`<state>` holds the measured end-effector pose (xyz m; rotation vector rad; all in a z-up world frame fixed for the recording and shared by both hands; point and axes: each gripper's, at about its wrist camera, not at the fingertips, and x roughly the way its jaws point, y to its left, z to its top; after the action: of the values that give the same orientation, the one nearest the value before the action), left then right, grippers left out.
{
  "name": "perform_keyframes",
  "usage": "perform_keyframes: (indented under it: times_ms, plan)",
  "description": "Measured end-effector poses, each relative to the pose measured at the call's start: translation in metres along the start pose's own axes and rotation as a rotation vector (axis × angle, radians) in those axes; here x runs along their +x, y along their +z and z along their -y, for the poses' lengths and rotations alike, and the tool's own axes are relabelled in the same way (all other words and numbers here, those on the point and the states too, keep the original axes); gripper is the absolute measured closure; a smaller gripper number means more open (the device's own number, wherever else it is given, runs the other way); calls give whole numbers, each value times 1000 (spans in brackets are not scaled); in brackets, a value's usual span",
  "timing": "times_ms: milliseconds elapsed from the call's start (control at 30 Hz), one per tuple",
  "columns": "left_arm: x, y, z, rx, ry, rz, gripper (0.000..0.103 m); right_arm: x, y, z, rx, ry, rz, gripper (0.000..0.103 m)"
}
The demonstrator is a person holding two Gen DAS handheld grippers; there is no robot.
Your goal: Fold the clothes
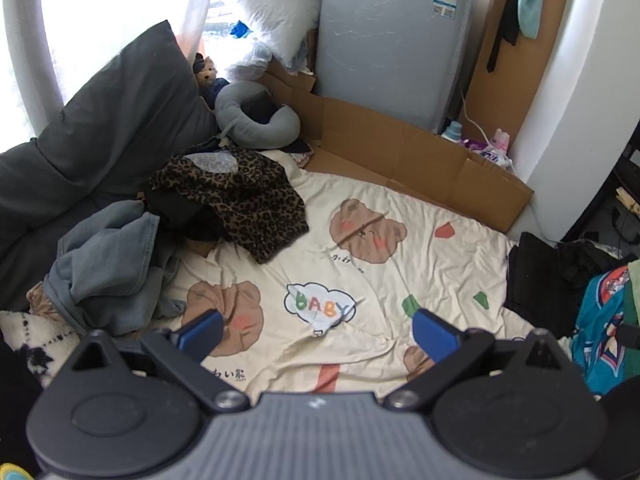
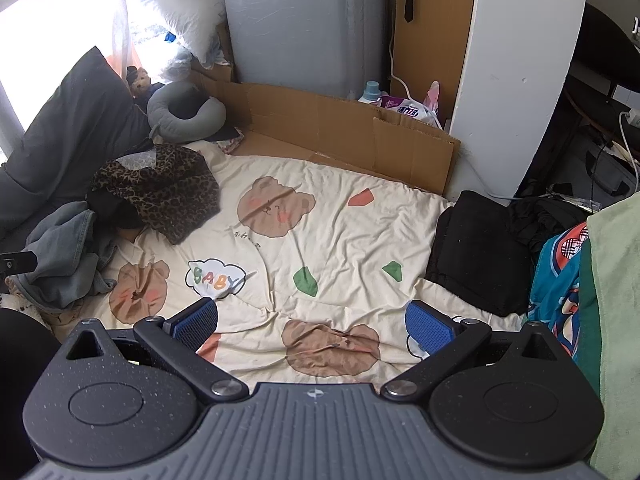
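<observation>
Left wrist view: the left gripper (image 1: 318, 330) is hovering over a cream bear-print bedsheet (image 1: 400, 280), its blue pads (image 1: 202, 330) standing wide apart and holding nothing. The unfolded clothes are lying in a heap at the left edge of the bed: a leopard-print garment (image 1: 244, 200) is sprawling with its long axis running from the far left toward the near centre, draped over a black item, and a crumpled grey-blue denim garment (image 1: 108, 264) is lying just beside it, nearer the camera. A folded black garment (image 1: 532, 276) is resting at the right edge of the sheet, beside a teal printed cloth (image 1: 600, 320)

Right wrist view: the right gripper (image 2: 312, 326) is likewise pointing forward and slightly downward above the sheet, its pads spread wide and empty. This view is showing the folded black garment (image 2: 480, 248) more fully, as a flat rectangle with its long axis running away from the camera, and a pale green cloth (image 2: 616, 320) at the right margin that the other view is barely showing. Flattened cardboard (image 2: 340, 132) is bordering the far side of the bed in both views
</observation>
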<state>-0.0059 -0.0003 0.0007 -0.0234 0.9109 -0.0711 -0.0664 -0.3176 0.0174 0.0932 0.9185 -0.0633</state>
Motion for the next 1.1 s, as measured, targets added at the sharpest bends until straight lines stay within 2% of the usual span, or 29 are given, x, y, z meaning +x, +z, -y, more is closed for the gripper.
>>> perform_keyframes:
  times_ms: [300,533,1100]
  plan:
    - [1,2,-1,24,-29,-7,1,3,2,1,13,-17,-25,0]
    - [-1,6,-17,-23,-32,24,1,6,6,5,43,-22,-35,0]
    - [20,25,-46,-35,-34,-16,1,25,33,8,57,-36,-20,0]
